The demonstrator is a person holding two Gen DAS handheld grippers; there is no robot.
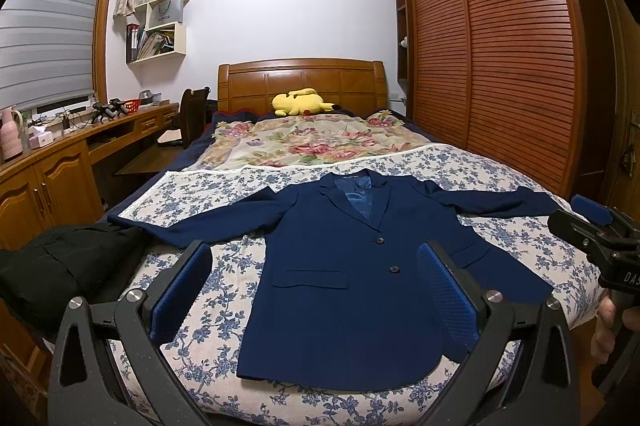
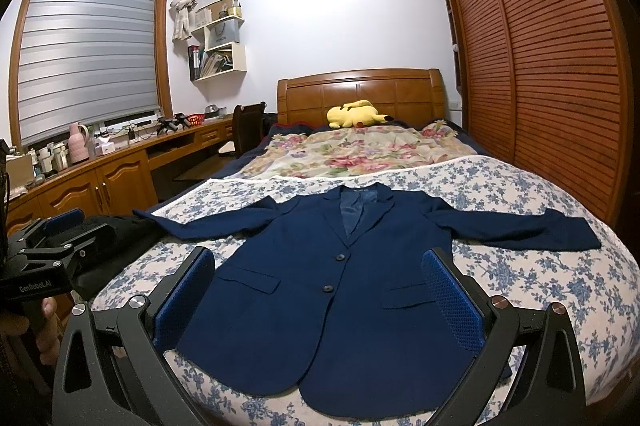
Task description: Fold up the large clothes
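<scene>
— Where's the jacket (image 1: pixel 340 266)?
— Spread flat on the bed (image 1: pixel 520 178), front up, sleeves out to both sides.
— And the grippers?
— The left gripper (image 1: pixel 316 294) and right gripper (image 2: pixel 320 302) are both spread wide, holding nothing, above the hem.

a yellow plush toy (image 2: pixel 354 114) lies against the wooden headboard (image 2: pixel 360 88), beyond a rose-patterned quilt (image 2: pixel 352 150) and a blue-flowered bedspread (image 2: pixel 540 266). louvred wardrobe doors (image 2: pixel 552 66) fill the right wall. on the left, a window blind (image 2: pixel 88 50), white wall shelves (image 2: pixel 220 38) with books, a long wooden table (image 2: pixel 120 162) carrying a pink jug (image 2: pixel 79 142), and a dark chair (image 2: pixel 248 122)
</scene>
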